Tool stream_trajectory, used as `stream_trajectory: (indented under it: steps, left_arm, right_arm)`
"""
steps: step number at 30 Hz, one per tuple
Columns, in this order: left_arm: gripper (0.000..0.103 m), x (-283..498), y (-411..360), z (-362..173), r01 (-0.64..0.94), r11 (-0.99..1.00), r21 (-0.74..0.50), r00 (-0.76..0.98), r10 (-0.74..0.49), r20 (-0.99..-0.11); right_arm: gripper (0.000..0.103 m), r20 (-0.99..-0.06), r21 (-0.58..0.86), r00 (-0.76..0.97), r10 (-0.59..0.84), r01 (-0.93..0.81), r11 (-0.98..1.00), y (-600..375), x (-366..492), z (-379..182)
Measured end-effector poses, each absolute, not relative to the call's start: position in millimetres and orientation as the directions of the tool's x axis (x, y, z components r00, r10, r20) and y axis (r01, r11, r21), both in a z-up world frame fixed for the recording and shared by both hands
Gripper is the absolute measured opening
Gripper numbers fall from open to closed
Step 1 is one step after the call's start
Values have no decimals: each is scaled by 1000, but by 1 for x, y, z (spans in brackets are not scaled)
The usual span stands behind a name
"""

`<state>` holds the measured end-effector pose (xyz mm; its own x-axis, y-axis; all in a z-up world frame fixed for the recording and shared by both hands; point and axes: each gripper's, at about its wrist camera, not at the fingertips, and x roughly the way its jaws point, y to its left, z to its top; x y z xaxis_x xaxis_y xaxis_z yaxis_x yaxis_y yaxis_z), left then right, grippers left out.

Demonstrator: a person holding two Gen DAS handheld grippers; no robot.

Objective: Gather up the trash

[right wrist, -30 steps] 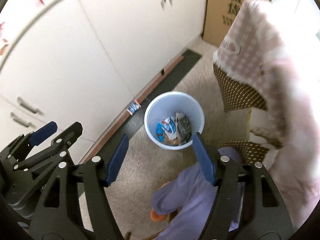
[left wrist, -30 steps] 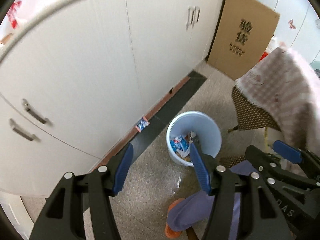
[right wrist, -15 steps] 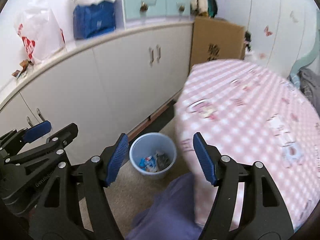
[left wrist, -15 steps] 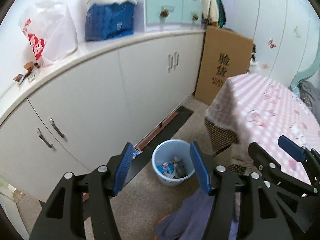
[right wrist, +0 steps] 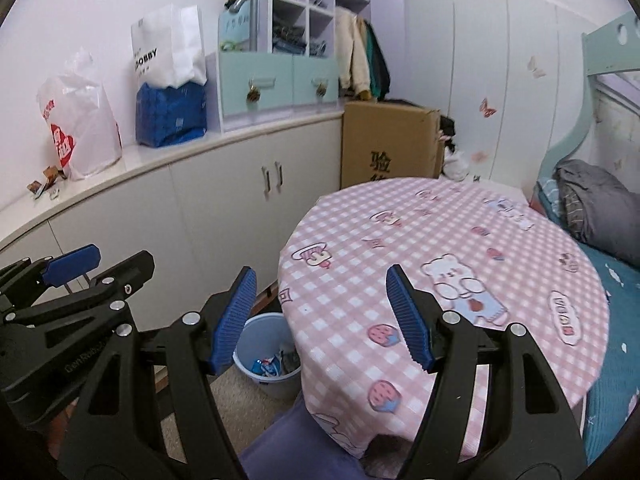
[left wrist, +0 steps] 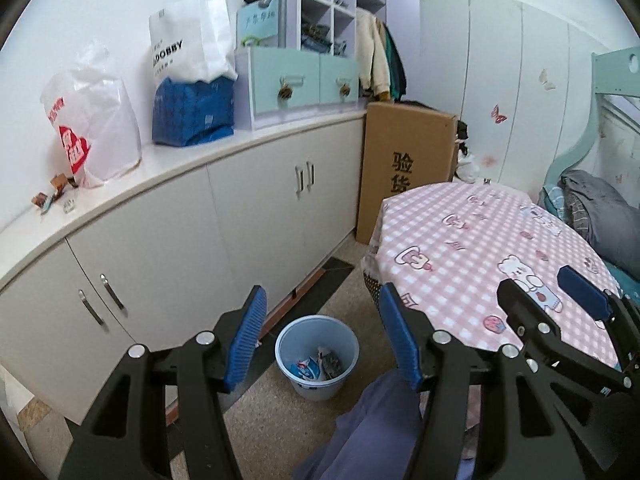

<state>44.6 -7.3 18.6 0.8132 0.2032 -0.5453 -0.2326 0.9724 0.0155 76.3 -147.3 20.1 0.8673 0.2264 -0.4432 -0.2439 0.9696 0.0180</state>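
Trash wrappers point(left wrist: 318, 367) lie in the pale blue plastic bin point(left wrist: 344, 376) on the floor by the cabinet's foot. Left claw point(left wrist: 320, 340) and right claw point(right wrist: 320, 312) hang released, empty; small scraps point(left wrist: 52, 196) wait on the far white desk's point(left wrist: 168, 168) left end, probably next.

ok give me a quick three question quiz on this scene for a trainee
1. True or false: the left tool is holding a piece of trash.
2. Where does the blue bin stand? A) on the counter B) on the floor between the cabinets and the table C) on the bed
3. Fill in: small scraps lie on the counter beside the white ____ with red print.

Key
1. False; both the left and the right tool are open and empty.
2. B; next to the table with the pink checked cloth.
3. Plastic bag; the scraps lie to its left.
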Motion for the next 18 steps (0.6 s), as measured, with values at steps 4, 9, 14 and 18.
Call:
stream_trajectory:
  steps: [4,9,14,18]
  left_arm:
    - [59,25,-12,25,-226,974,22,837,205,-507]
    - [60,6,-8,23,-217,976,2,857,192,-478]
    - [61,-7,-3,18,-224,975,-4,863,197,-465]
    - [64,-13,2,15,-231,973,-11,863,200,-465]
  right_arm:
    - [67,-403,14,890,215,-229,973,-152,55,25]
    - [67,-366,-13,912,186,-204,979,-151,31,27]
    - [68,-358,-23,917,176,-197,980,-143,20,22]
    - [69,-342,-27,926,162,-182,983,-141,12,19]
